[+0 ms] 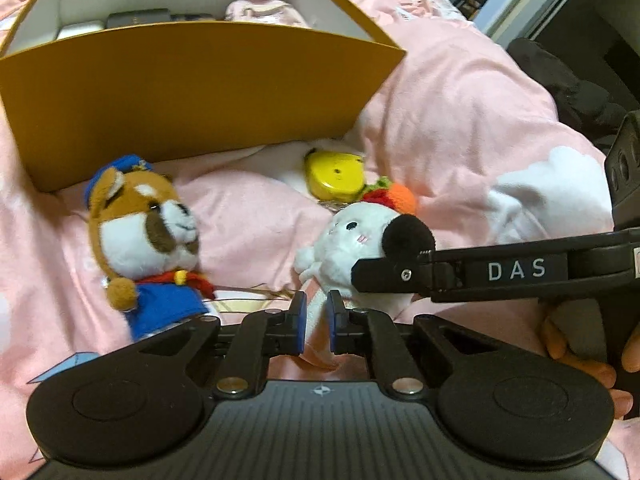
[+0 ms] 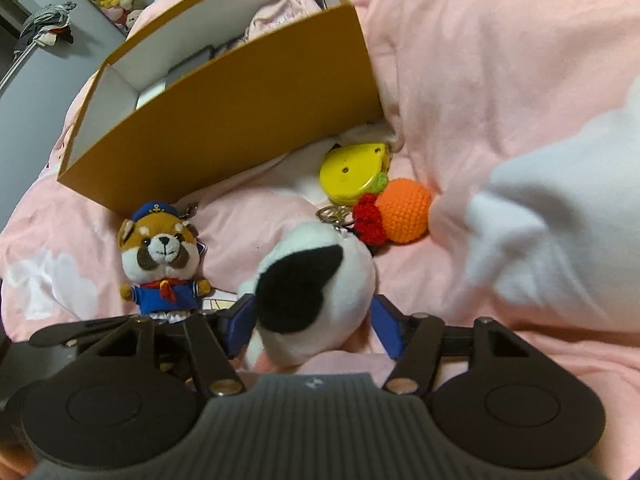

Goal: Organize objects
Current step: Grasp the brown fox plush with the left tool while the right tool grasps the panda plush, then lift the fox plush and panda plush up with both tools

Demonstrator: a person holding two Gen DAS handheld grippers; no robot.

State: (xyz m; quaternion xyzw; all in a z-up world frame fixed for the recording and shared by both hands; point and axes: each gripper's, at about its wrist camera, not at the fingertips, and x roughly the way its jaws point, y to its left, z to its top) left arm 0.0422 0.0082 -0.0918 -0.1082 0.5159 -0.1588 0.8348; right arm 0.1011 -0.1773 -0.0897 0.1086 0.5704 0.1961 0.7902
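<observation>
A: Status?

B: I have the white plush [image 2: 316, 264] at lower centre of the right view. It's lying on the bed [image 2: 480, 80], not yet in the box [image 2: 240, 128]. Right gripper [image 2: 312, 314] straddles it with the jaws wide. I see no squeeze on the fur, so I call it released.

A: Left?

B: Left gripper [image 1: 316, 316] is clenched on a pink strip [image 1: 316, 340] at the plush's lower end, bottom centre of the left view. I can't tell whether that's part of the toy or a blanket fold. My read is that it's pinning that end so the toy doesn't roll while the right lines up across the body.

A: Why across the body?

B: It's round and soft. A grip at the widest part should hold it best.

A: The rest?

B: Sailor plush [image 2: 164, 264] is lower left, just in front of the box wall. The yellow case [image 2: 352, 176] and orange ball [image 2: 404, 210] sit touching each other, right of centre. All loose on the bed, all near the box. The box is open-topped, upper left, with a few items already inside.

A: Risk?

B: The key ring behind the plush could snag on the lift.
</observation>
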